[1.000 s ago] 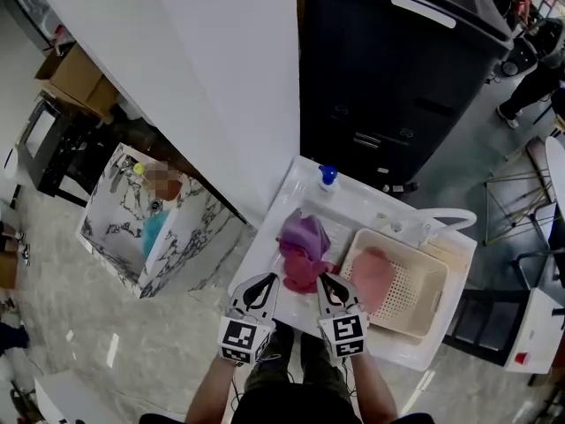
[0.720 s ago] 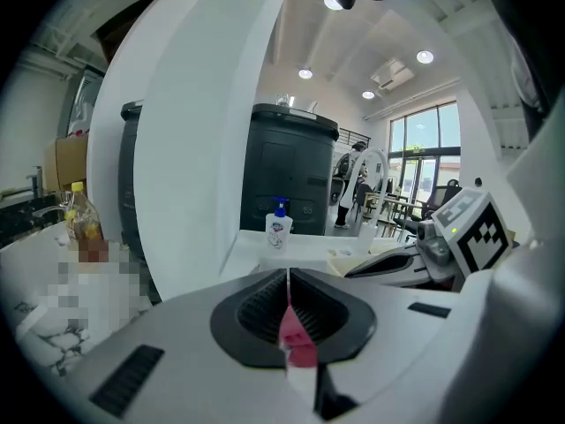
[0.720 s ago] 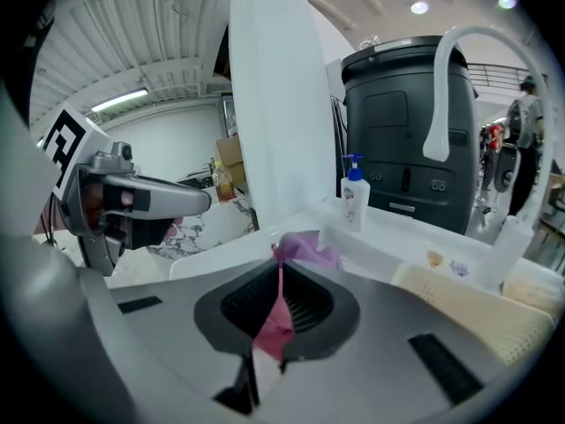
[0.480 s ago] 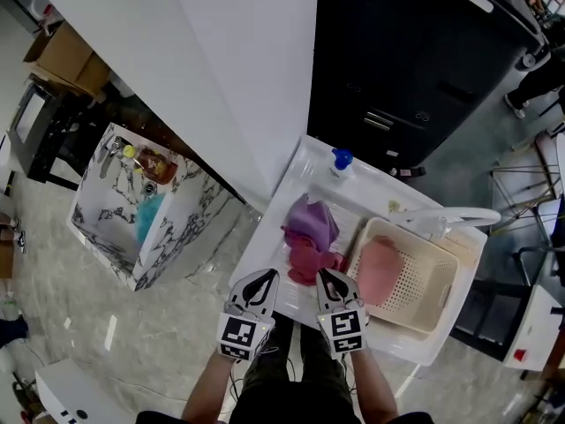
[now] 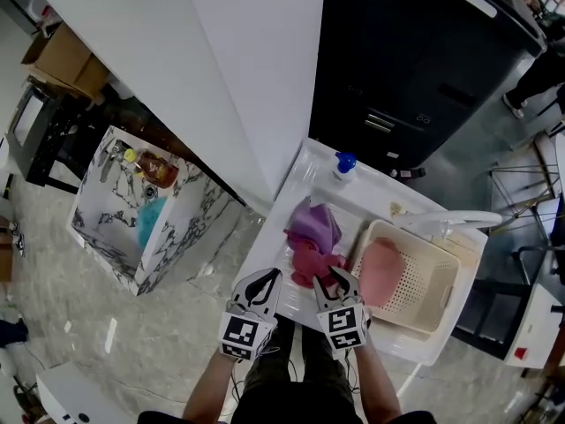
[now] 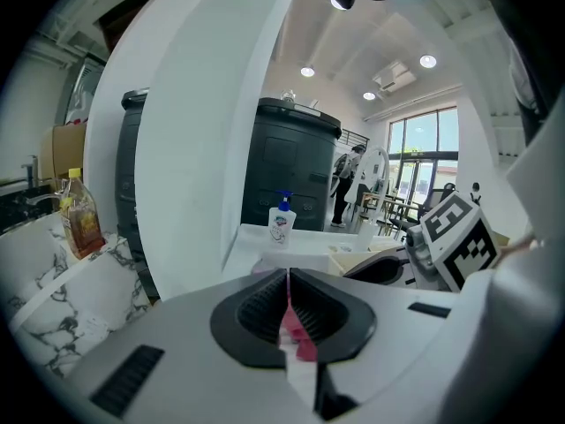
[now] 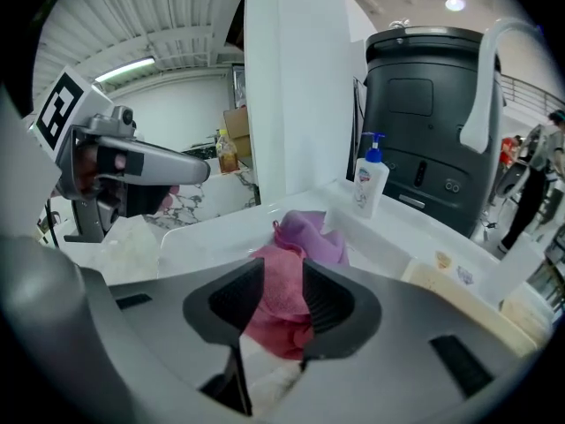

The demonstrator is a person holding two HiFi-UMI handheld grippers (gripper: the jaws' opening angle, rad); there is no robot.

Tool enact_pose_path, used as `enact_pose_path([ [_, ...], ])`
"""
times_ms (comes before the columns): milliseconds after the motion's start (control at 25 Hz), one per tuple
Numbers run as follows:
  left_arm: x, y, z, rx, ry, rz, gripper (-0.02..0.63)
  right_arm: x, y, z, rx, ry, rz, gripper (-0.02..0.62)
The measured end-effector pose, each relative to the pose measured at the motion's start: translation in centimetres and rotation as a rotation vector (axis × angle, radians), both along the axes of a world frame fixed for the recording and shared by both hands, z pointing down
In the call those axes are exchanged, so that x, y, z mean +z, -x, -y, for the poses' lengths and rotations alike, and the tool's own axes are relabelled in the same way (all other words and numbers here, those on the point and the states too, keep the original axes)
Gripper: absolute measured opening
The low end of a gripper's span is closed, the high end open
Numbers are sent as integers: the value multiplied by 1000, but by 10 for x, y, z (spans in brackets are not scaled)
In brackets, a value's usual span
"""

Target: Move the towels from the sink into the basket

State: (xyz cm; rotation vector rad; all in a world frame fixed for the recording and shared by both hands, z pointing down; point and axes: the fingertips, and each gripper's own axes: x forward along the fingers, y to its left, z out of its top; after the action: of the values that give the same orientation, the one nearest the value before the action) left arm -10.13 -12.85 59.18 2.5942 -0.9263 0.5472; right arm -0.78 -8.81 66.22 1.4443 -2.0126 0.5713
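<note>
In the white sink (image 5: 281, 248) lie a purple towel (image 5: 312, 223) and, nearer me, a magenta towel (image 5: 311, 261). A paler pink towel (image 5: 380, 270) lies in the cream basket (image 5: 425, 291) to the right. My right gripper (image 5: 335, 280) hangs over the magenta towel (image 7: 279, 300) with its jaws opening; the cloth shows in the gap between them, and the pads do not press on it. The purple towel (image 7: 311, 234) lies just beyond. My left gripper (image 5: 263, 283) is shut and empty at the sink's near left edge (image 6: 289, 312).
A soap bottle (image 5: 344, 166) stands at the sink's far rim, also in the right gripper view (image 7: 370, 184). A white faucet (image 5: 450, 218) arches over the basket. A large dark bin (image 5: 415, 69) stands behind, a white wall at left, and a marble-patterned counter (image 5: 141, 219) further left.
The right gripper's jaws have spread apart and it has edged forward over the magenta towel. The left gripper has stayed shut beside it.
</note>
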Motion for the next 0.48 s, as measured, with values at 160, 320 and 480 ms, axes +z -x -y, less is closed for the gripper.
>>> enact_pose_path([
  [160,3,1,1,5,6,4,17,14,6,-1,-55,81,-42,192],
  [320,7,1,1,5,9,5,17,29,12,-4,-95,153,-53,207],
  [480,10,1,1,3,23,7,17,35,15,-2,-117,180,-83,209],
])
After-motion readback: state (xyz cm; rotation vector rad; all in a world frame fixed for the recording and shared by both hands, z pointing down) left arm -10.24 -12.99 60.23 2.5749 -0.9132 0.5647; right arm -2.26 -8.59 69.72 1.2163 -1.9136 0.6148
